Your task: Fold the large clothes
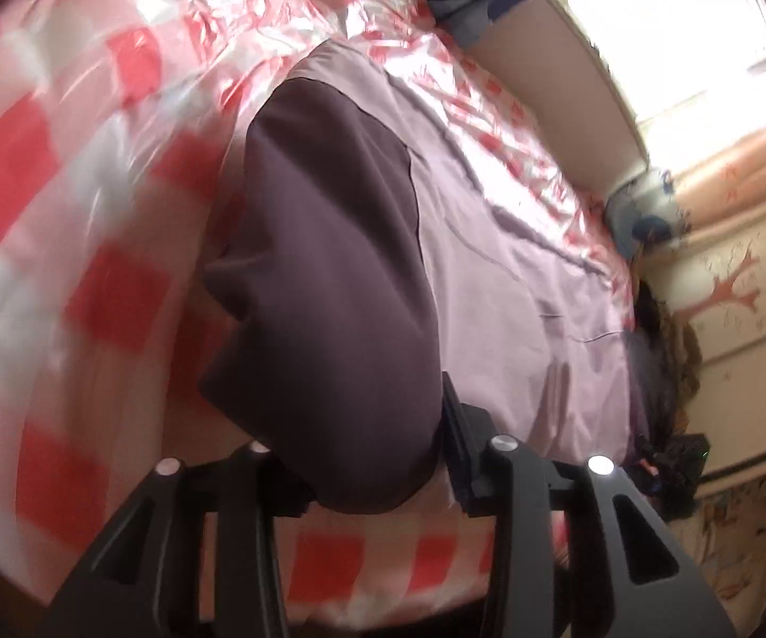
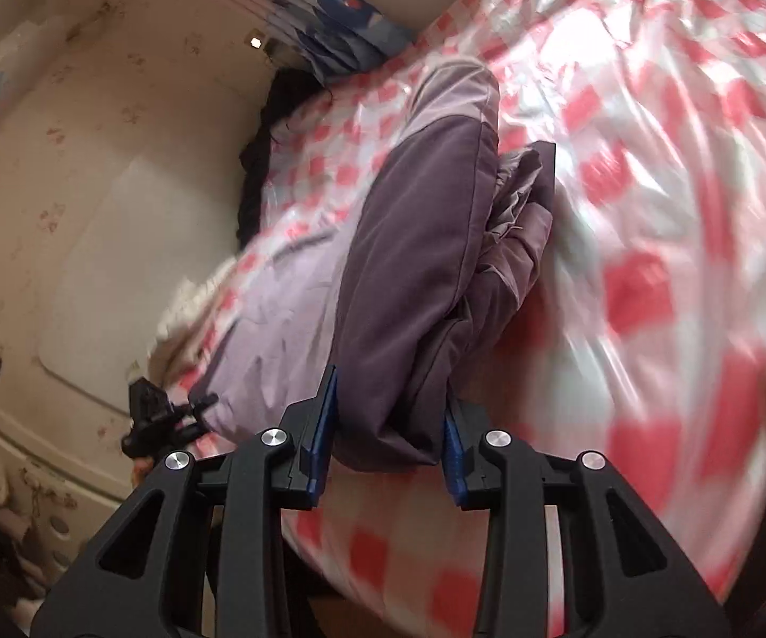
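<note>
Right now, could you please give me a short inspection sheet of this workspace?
Surface: bed under a glossy red-and-white checked cover.
Job's things: two-tone purple garment, pale part lying on the cover, dark part lifted.
Clutter: dark heap at the bed's edge; blue-patterned cloth by the wall.
Grippers: left hand-held gripper shut on dark fabric; right hand-held gripper shut on a dark fold.
Cables: nothing seen.
Surroundings: bright window; patterned wall; peach curtain.
</note>
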### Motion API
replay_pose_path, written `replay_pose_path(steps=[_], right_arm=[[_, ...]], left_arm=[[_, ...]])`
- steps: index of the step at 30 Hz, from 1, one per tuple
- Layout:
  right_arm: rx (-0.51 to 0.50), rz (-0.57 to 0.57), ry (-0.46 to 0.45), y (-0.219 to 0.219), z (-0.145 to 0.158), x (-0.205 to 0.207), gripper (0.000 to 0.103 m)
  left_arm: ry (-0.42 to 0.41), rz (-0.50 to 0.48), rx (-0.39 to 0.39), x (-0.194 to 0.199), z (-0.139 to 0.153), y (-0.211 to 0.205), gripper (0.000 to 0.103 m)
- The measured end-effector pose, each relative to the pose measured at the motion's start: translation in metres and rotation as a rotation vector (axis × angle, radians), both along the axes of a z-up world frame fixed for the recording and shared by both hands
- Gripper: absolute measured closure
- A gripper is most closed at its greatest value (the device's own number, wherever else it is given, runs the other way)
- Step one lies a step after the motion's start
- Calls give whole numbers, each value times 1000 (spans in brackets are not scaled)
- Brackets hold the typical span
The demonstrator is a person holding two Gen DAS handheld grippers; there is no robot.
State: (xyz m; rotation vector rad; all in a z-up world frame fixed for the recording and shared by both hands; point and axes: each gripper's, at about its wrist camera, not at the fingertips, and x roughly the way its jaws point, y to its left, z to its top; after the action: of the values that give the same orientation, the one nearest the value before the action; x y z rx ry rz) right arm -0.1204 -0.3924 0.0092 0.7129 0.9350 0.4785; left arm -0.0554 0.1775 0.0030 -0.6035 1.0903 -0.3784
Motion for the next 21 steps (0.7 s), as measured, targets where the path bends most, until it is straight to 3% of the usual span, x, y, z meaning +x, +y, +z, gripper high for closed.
replay_pose_path(steps=[2,3,4,6,9,11,12,14,15,16,18,21], right_arm=[[-84,-11,82,-7,-17,-25,59],[-94,-6,122,-10,-26,-30,57],[-75,-14,143,-16,-33,-35,57],[-73,-69,121,-25,-30,-39,54],[-228,-144,-12,-14,3,-31,20],[-363,-153,-102,7,22,-19,17],[-478,-132,-103,23,21,-3,15],[-595,-44,81,45,-15,34,15],[-564,-18,172,45,-38,44,14],[-536,-37,192,40,-43,45,12],[-571,-118,149,35,-24,38,12],[-661,-232,-18,43,33,39,11]], left_arm=[[42,-3,45,-20,-21,-5,43],[54,7,42,-25,-28,-4,37],[63,40,44,-31,-36,-1,25],[58,103,45,-38,-42,4,15],[8,110,119,-39,-37,-3,9],[-8,117,140,-32,-36,-11,7],[-7,117,131,-23,-36,-18,7],[-19,124,134,-13,-38,-25,7],[-24,127,142,-10,-38,-30,7],[-33,130,158,-9,-38,-32,7],[-62,128,186,-12,-38,-32,7],[-96,111,214,-12,-40,-29,7]])
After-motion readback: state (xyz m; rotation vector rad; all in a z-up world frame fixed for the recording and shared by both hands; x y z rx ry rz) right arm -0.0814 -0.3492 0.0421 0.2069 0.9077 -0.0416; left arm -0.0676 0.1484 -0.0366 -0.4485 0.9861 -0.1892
